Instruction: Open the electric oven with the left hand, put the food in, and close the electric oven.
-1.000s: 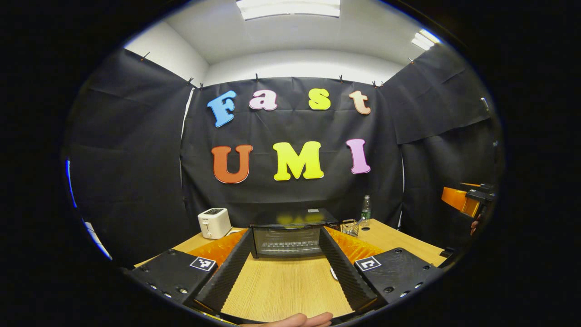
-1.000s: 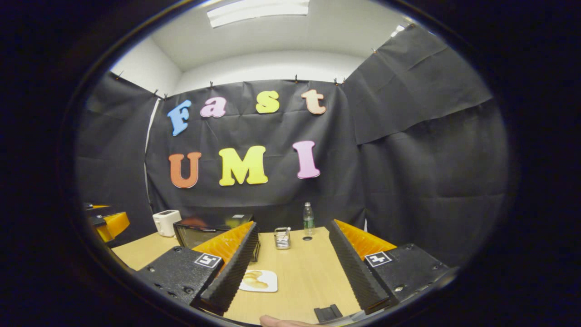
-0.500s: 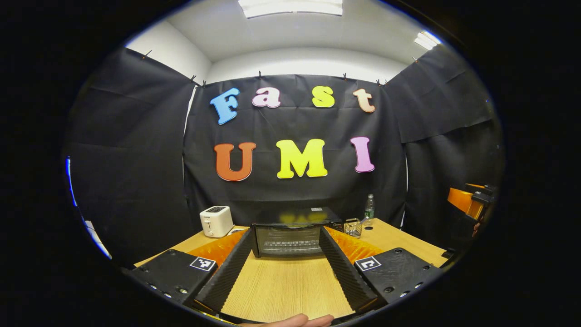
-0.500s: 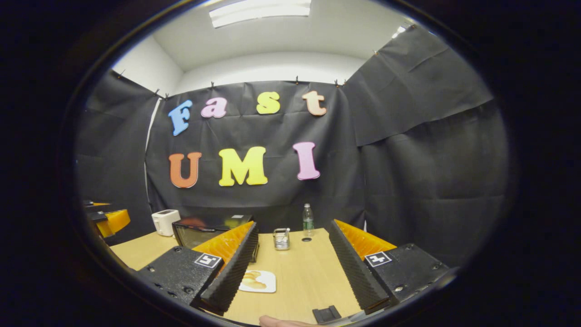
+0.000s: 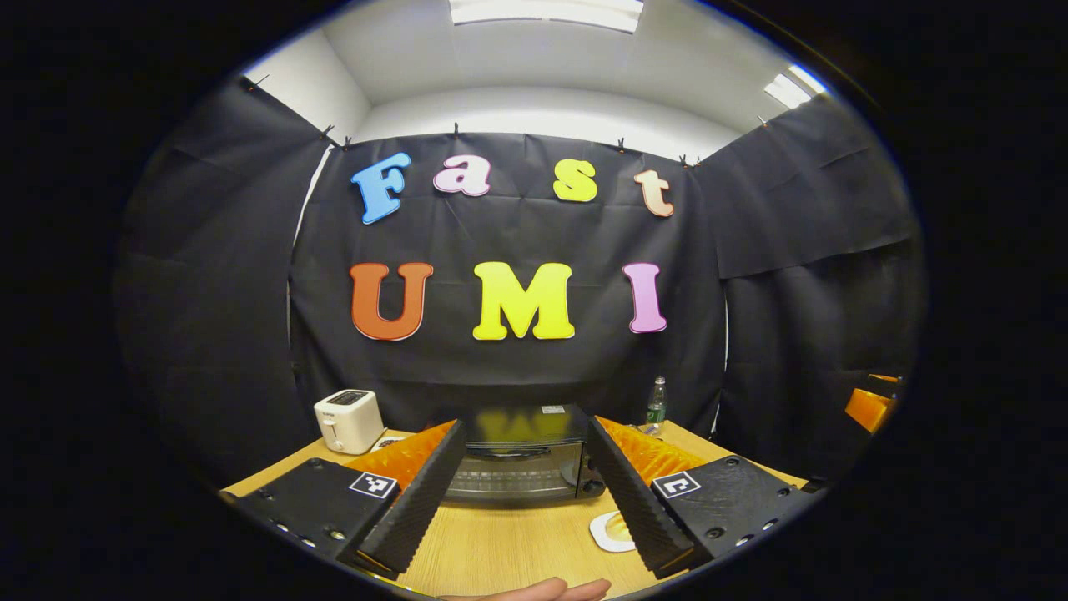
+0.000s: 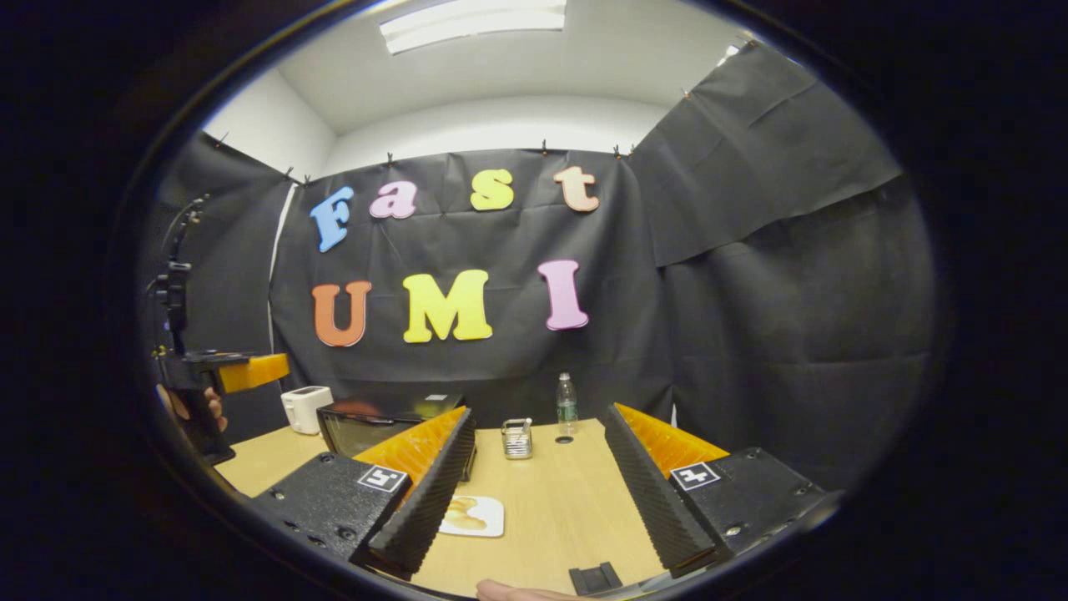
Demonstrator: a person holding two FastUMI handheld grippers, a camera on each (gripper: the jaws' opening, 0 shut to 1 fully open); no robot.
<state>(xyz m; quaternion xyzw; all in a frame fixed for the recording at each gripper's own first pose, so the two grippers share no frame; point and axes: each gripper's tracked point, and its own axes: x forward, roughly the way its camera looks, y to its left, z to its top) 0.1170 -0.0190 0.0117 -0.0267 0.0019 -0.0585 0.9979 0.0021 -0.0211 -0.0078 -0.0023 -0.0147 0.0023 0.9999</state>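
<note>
Black cloth (image 6: 751, 275) hangs all around the booth, pinned up with little clips along the top. Above it, at 12 o'clock, there is a white wall (image 5: 534, 117) and a white ceiling with long bright lights (image 6: 471, 21). At 6 o'clock sits a light wooden table (image 6: 559, 501), and the cloth drops down behind it.

Electric oven (image 5: 521, 455) at tabletop (image 6: 567, 501) back edge, toaster (image 5: 348, 420) left of it, wire holder (image 6: 517, 438) and bottle (image 6: 566, 402) right; plate of food (image 6: 474, 515) before oven.
</note>
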